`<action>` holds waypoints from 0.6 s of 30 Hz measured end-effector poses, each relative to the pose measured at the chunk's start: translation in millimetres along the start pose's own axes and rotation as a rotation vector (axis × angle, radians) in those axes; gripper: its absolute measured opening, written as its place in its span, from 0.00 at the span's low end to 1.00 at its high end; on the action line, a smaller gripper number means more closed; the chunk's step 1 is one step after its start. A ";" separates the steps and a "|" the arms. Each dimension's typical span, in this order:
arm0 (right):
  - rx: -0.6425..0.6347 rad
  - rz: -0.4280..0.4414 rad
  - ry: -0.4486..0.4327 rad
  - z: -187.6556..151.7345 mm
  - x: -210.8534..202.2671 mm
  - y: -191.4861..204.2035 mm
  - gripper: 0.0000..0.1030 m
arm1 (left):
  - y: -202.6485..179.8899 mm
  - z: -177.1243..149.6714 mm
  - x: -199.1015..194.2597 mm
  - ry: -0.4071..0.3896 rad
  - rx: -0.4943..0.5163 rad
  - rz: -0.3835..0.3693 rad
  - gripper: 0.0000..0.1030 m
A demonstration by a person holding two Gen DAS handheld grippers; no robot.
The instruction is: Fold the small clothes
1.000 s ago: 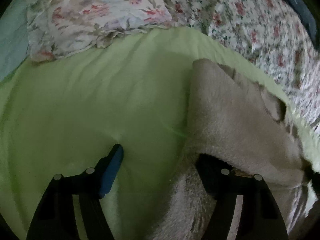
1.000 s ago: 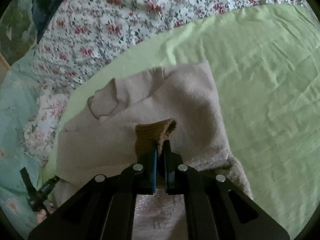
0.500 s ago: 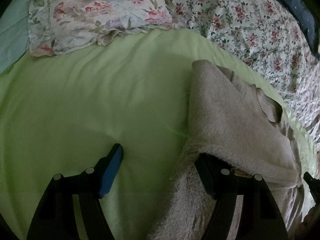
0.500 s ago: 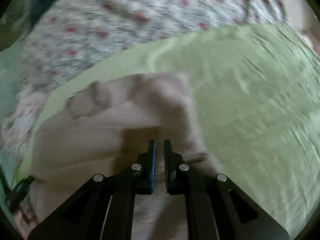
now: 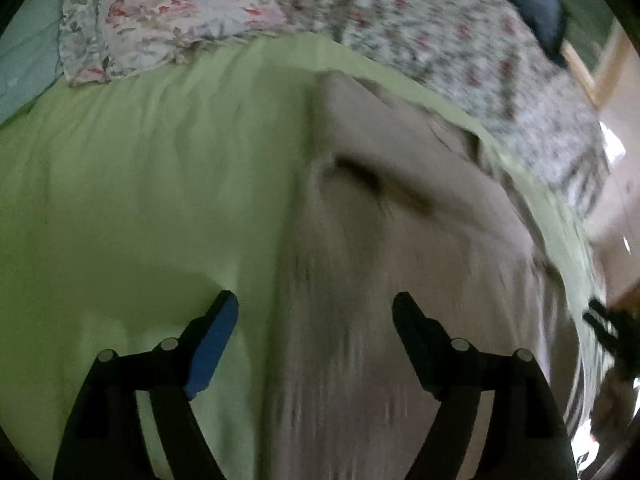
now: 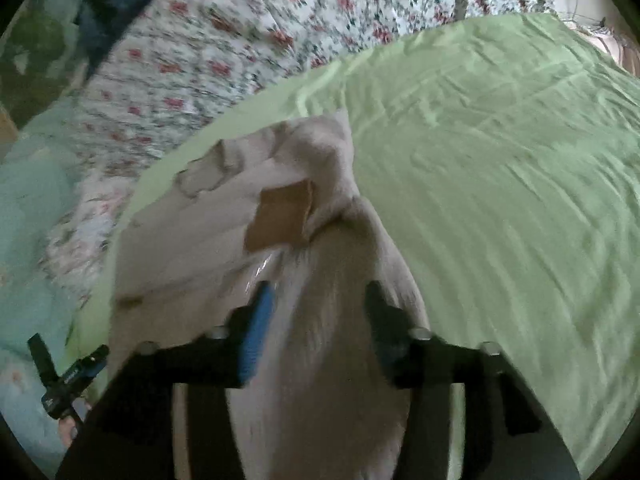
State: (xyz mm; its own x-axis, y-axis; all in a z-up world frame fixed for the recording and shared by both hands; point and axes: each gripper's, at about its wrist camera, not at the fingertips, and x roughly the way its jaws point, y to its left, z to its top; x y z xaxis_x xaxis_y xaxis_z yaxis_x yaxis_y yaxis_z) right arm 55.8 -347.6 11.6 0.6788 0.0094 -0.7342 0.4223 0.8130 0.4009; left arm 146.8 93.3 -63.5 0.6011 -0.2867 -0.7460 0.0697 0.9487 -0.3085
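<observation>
A beige fleece garment [image 5: 400, 232] lies on the light green sheet [image 5: 140, 184], with one part folded over its body. My left gripper [image 5: 316, 312] is open and empty just above the garment's near left edge. In the right wrist view the same garment [image 6: 200, 232] shows a brown cuff [image 6: 280, 214] lying on top of it. My right gripper [image 6: 316, 300] is open above the garment's near part, which bulges up between the fingers. Both views are blurred by motion.
A floral pillow [image 5: 168, 12] and floral quilt [image 5: 440, 32] lie beyond the green sheet. A teal cover [image 6: 36, 216] lies at the left in the right wrist view, and the other gripper [image 6: 64, 376] shows at the lower left there.
My right gripper has opened and let go of the brown cuff, which now lies on the garment. My left gripper has pulled clear of the fold that covered its right finger.
</observation>
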 end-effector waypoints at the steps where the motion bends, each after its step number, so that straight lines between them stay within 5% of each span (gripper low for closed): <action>1: -0.003 0.007 0.001 -8.2 -6.4 -0.4 0.51 | -1.7 -14.9 -10.7 0.017 0.030 -0.013 0.79; 7: -0.003 0.093 0.028 -63.8 -53.3 -19.6 0.51 | -1.3 -73.7 -44.5 0.083 0.086 -0.083 0.81; 14: -0.036 0.164 0.070 -101.6 -91.3 -48.2 0.51 | -6.5 -124.2 -60.1 0.127 0.090 -0.272 0.82; 18: -0.073 0.190 0.161 -121.4 -91.3 -63.9 0.51 | -17.0 -140.3 -61.2 0.147 0.154 -0.307 0.82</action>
State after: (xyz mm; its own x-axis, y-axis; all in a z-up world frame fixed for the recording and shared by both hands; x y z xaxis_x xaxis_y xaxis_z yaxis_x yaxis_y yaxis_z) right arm -106.0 -329.7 -13.4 0.6349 0.2542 -0.7296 0.2474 0.8277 0.5037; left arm -2.8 76.1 -95.4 0.4136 -0.5661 -0.7130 0.3543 0.8215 -0.4467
